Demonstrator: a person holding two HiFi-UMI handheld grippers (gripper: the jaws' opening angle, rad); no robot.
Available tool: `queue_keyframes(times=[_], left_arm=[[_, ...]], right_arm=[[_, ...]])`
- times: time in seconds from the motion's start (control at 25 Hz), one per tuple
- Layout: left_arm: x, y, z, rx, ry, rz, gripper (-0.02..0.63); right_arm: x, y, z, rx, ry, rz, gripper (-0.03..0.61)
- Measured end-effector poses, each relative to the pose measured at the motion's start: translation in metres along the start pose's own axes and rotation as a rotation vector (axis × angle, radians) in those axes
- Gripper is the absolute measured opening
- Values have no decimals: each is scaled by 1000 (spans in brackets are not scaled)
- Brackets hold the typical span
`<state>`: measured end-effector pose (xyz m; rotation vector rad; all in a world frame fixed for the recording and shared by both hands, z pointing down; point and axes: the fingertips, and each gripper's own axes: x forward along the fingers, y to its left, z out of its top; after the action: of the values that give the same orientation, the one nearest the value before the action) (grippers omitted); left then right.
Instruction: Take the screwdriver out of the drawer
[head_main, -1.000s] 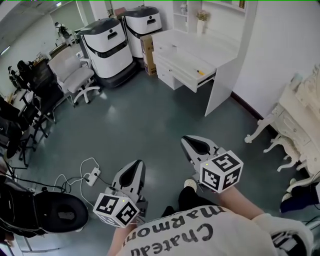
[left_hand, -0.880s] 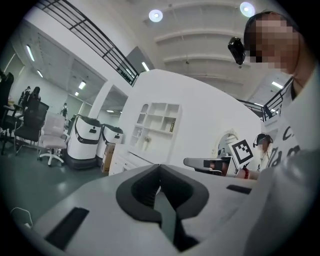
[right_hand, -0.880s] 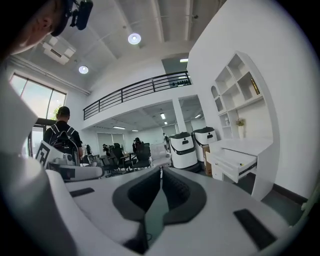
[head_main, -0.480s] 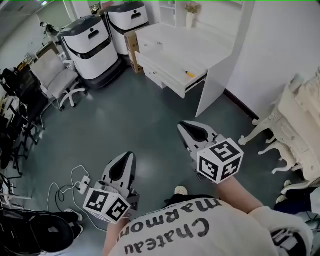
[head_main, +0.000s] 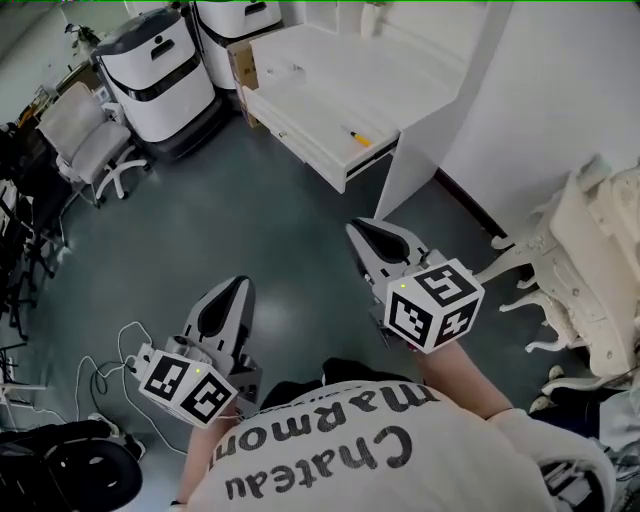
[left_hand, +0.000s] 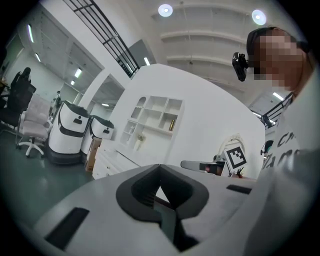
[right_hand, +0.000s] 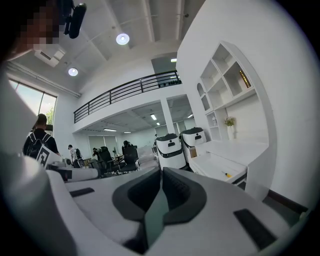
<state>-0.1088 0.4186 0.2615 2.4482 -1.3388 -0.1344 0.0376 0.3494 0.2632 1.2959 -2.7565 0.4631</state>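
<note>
The small yellow-handled screwdriver (head_main: 358, 137) lies in the open drawer (head_main: 322, 140) of the white wooden desk (head_main: 330, 70). The grey left gripper (head_main: 237, 285) and right gripper (head_main: 357, 227) (jaws together, empty) are nearer the desk than before.

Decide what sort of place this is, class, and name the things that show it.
Probably an open-plan office or lab: swivel chairs, two large white-and-black machines, and a white desk with an open drawer.

White drawer (head_main: 303, 117) (yellow screwdriver (head_main: 358, 137))
</note>
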Motion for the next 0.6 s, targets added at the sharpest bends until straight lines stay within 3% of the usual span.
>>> queue_keyframes(times=[0.36, 0.6], left_arm=[[64, -3, -38, 13, 164, -90, 23], [122, 4, -39, 6, 206, -198, 23]], right_arm=[[7, -45, -35, 120, 51, -47, 34], [20, -77, -37, 139, 65, -122, 32]])
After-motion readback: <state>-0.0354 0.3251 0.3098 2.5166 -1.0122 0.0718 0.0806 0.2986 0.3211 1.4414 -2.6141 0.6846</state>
